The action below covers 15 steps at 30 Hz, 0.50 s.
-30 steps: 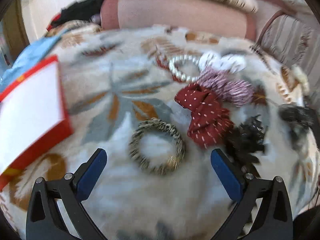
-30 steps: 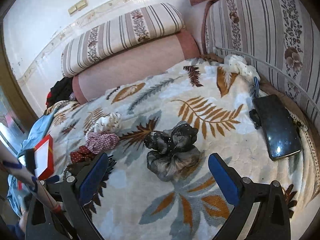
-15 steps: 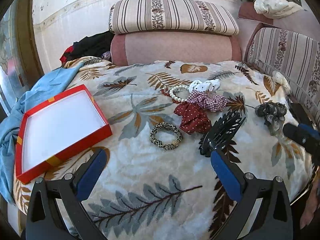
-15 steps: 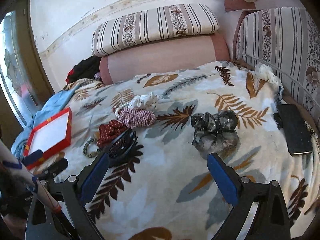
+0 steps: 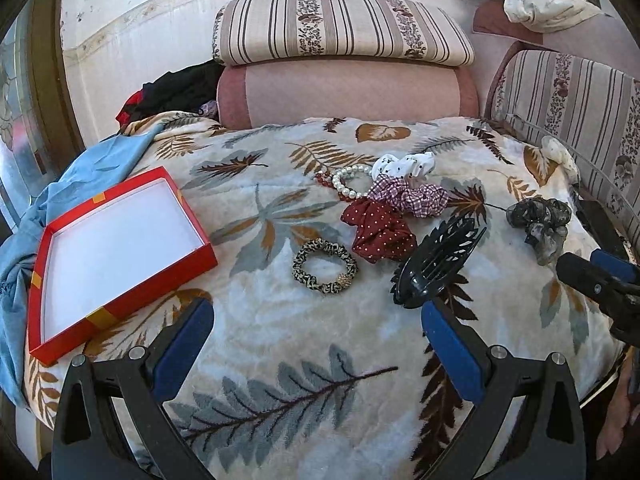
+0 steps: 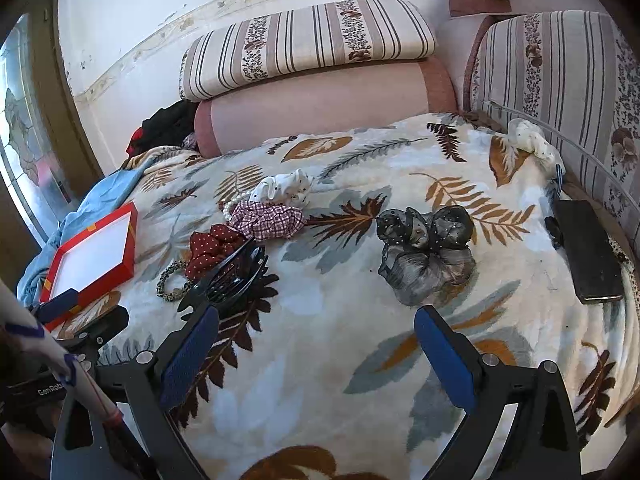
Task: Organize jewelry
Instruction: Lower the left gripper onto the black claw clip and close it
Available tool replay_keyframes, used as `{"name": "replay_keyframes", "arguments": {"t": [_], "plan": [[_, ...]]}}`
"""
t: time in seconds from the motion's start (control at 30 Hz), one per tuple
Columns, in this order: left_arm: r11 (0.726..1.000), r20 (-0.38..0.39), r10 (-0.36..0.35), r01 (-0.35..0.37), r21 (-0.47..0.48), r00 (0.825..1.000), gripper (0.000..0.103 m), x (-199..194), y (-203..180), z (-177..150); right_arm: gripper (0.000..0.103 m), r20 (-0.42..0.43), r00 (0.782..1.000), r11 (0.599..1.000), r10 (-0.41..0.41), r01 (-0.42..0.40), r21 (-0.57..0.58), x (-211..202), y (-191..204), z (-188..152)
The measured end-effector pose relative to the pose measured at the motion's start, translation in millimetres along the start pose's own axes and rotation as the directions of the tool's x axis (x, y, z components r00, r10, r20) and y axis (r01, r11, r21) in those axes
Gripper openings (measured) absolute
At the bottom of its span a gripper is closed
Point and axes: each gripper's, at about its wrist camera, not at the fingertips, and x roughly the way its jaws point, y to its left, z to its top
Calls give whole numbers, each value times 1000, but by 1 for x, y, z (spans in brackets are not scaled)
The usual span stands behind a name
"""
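Observation:
An empty red box [image 5: 116,256] with a white floor lies on the left of the leaf-print blanket [image 5: 280,336]. Right of it lie a leopard-print scrunchie [image 5: 325,267], a red dotted scrunchie [image 5: 378,230], a checked scrunchie [image 5: 408,194], a white scrunchie [image 5: 404,164], a pearl bracelet [image 5: 346,180], a black claw clip [image 5: 438,266] and a grey sheer scrunchie [image 6: 426,254]. My left gripper [image 5: 316,340] is open and empty, held back from the leopard scrunchie. My right gripper [image 6: 316,348] is open and empty, short of the grey scrunchie.
A dark phone [image 6: 588,256] lies at the blanket's right edge. A white cloth [image 6: 532,142] lies near the striped cushion [image 6: 560,92]. A pink bolster [image 5: 344,92] and a striped pillow [image 5: 340,30] line the back. Blue fabric [image 5: 80,176] lies left of the box.
Both grippers have pulled back and up from the blanket, so the whole spread and the red box now show. The jewelry has not moved. Both grippers stay open.

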Motion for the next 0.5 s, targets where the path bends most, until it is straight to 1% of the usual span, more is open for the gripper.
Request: {"name": "replay_keyframes", "arguments": {"t": [0.27, 0.5], "plan": [[1000, -9, -2, 2, 16, 1000, 103, 2, -6, -1, 101, -5, 1000, 1000, 6, -5, 27, 2, -6, 1], [999, -13, 0, 1, 32, 1000, 103, 1, -13, 0, 101, 15, 1000, 998, 15, -16, 63, -1, -16, 6]]}}
